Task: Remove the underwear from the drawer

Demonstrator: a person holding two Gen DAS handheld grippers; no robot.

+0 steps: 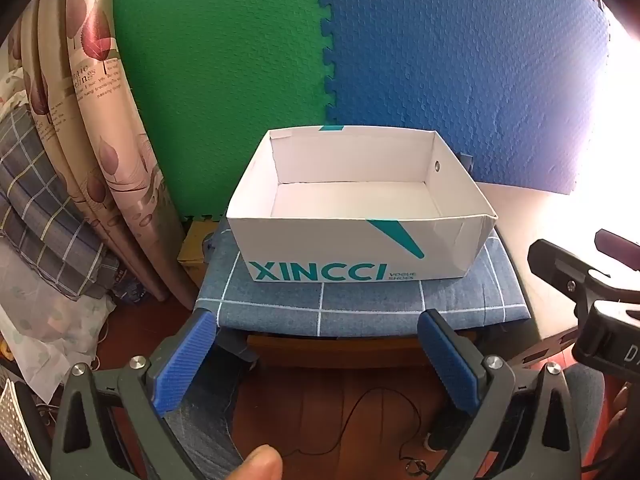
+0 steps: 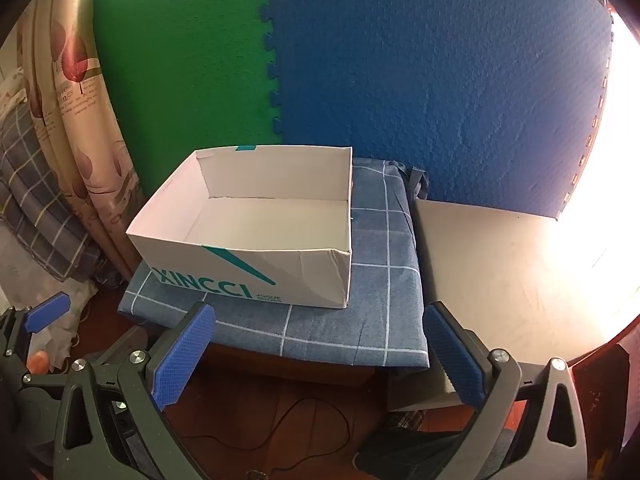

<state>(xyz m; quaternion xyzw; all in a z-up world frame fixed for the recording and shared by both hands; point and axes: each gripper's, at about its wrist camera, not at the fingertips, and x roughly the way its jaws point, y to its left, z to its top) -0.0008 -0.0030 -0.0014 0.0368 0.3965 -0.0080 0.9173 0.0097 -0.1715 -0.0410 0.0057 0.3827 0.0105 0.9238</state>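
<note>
With my left gripper [image 1: 316, 354] and right gripper [image 2: 320, 350] both spread wide and empty, I see no underwear in the near white box [image 1: 360, 236], so I'd search before reaching.

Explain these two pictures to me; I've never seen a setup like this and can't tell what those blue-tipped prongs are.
No robot here: a person holds a two-finger clamp in each hand, each with a camera looking along its fingers. One picture is from the left gripper, the other from the right gripper. Both stand open and hold nothing. Ahead, an empty white XINCCI shoe box sits on a blue checked cushion. Green and blue foam mats stand behind it. A white table lies to the right. No underwear shows.
</note>
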